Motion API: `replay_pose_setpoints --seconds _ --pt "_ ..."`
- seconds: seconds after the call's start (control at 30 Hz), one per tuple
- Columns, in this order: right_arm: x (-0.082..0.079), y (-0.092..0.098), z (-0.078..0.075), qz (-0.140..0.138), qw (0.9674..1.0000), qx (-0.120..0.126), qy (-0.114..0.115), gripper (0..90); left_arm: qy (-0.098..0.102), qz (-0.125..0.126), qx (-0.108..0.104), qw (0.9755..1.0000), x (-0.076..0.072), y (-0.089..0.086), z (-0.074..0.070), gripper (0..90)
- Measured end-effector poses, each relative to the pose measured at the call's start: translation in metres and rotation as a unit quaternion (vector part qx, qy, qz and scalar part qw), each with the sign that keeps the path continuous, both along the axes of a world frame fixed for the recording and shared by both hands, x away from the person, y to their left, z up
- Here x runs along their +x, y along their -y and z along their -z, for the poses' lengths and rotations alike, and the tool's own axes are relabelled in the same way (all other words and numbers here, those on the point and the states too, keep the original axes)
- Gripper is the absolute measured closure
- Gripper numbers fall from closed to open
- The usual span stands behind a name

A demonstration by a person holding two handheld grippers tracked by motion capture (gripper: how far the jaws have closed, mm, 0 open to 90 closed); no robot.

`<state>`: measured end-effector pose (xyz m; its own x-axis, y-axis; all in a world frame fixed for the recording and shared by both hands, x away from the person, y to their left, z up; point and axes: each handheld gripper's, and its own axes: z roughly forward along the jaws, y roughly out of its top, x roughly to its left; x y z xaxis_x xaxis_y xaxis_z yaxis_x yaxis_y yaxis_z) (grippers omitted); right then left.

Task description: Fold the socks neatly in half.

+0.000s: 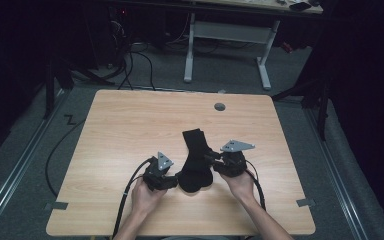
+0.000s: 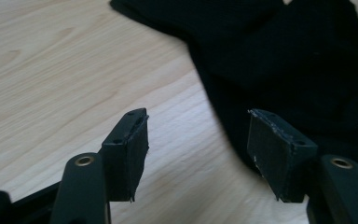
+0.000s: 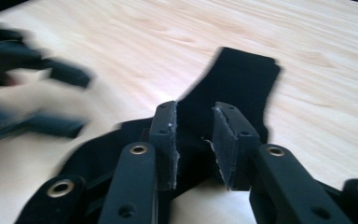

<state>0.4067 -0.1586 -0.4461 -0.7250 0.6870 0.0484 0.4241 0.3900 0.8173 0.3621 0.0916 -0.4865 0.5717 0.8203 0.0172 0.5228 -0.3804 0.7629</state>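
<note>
A black sock (image 1: 196,159) lies flat on the wooden table (image 1: 130,125), its cuff pointing away from the person and its foot end near the front. My left gripper (image 1: 174,181) sits at the sock's near left edge, jaws open. In the left gripper view the left gripper (image 2: 198,135) has bare wood in its gap, with the sock (image 2: 279,60) just beyond its right jaw. My right gripper (image 1: 211,159) is at the sock's right side. In the right gripper view the right gripper (image 3: 193,135) stands open just above the sock (image 3: 233,88), pads not pressing on it.
A round grey grommet (image 1: 220,106) is set in the table's far side. Behind the table a white-legged desk (image 1: 225,45) stands on the grey floor, with cables (image 1: 130,65) trailing at the left. The blurred left gripper (image 3: 32,70) appears at the left of the right gripper view.
</note>
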Motion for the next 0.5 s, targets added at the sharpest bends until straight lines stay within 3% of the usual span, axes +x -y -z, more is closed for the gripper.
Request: replay_pose_setpoints --seconds 0.03,0.17,0.27,0.33,0.5 --pt "0.008 0.000 0.003 0.008 1.0000 -0.001 -0.004 70.9 -0.001 0.003 0.000 1.0000 0.000 0.003 0.000 39.2" --pt "0.040 -0.008 0.023 0.036 0.9977 -0.043 -0.038 71.6 -0.007 0.015 -0.002 0.9999 0.002 0.010 0.003 42.5" --pt "0.050 -0.014 0.031 0.037 0.9965 -0.068 -0.032 71.3 -0.015 0.020 0.003 0.9997 0.004 0.015 0.004 43.3" --pt "0.054 -0.016 0.034 0.035 0.9965 -0.067 -0.036 70.5 -0.016 0.026 0.004 0.9995 0.003 0.018 0.004 43.7" --pt "0.060 -0.022 0.043 0.033 0.9942 -0.094 -0.041 72.4 -0.013 0.040 0.012 0.9990 -0.001 0.030 0.004 43.9"
